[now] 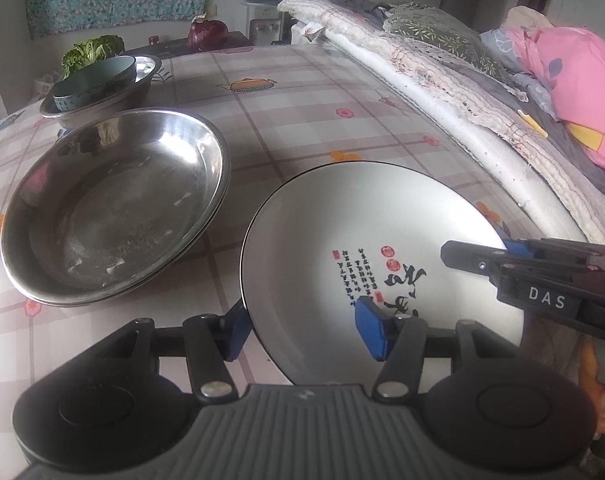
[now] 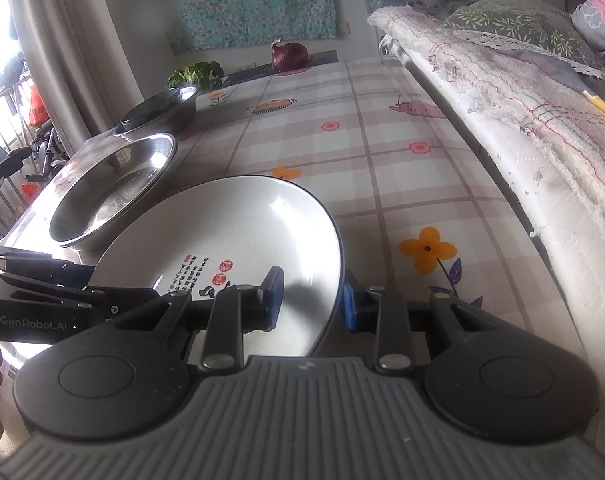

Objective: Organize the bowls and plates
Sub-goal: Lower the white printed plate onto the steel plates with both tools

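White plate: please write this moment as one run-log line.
object: white plate | right fingers: closed on its rim | left fingers: open, astride its rim | steel dishes: stacked beside

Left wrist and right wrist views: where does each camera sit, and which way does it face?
Left wrist: on the left gripper, angled down at the white plate; fingers straddle its left rim; right gripper enters.
Right wrist: on the right gripper, astride the plate's right rim.
Shared: plate, steel dishes, onion.
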Demonstrator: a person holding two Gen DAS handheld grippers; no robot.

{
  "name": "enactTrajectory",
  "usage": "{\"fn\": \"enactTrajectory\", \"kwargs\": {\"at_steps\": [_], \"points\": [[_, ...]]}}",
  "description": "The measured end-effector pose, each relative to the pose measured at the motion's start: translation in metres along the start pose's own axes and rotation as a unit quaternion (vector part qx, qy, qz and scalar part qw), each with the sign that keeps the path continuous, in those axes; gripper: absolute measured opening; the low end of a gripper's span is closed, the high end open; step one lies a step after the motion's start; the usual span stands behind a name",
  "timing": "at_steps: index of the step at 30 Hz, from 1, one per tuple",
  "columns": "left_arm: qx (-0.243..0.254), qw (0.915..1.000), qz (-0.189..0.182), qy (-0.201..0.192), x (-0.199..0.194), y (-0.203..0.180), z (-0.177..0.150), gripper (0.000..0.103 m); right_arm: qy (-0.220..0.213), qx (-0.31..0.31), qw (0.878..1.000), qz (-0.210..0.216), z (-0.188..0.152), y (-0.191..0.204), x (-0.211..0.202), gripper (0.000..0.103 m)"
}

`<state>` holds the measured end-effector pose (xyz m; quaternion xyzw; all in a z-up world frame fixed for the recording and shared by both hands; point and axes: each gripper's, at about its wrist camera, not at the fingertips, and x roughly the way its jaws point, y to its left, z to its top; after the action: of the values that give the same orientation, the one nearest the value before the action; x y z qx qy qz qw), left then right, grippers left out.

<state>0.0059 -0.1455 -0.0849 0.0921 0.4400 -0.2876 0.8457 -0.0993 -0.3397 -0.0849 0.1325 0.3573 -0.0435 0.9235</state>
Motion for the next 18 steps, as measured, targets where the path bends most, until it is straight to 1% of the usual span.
{"fn": "enactTrajectory", "kwargs": {"at_steps": [2,4,12,18], "points": [[0.001,1.0,-0.004,0.001,0.003,-0.001,0.001,0.062,-0.001,0.0,1.0,0.001,0.0,0.0,0.0,0.029],[-0.003,1.0,-0.008,0.0,0.005,0.0,0.002,0.064,-0.002,0.0,1.0,0.002,-0.001,-0.001,0.001,0.029],[-0.01,0.9999,-0.001,-0.003,0.002,0.001,0.004,0.062,-0.002,-0.02,1.0,-0.002,-0.001,0.006,-0.002,0.031],[-0.007,0.9998,0.0,-0.021,-0.009,-0.002,0.008,0.062,-0.005,-0.016,1.0,-0.004,0.003,0.008,-0.008,0.031]]}}
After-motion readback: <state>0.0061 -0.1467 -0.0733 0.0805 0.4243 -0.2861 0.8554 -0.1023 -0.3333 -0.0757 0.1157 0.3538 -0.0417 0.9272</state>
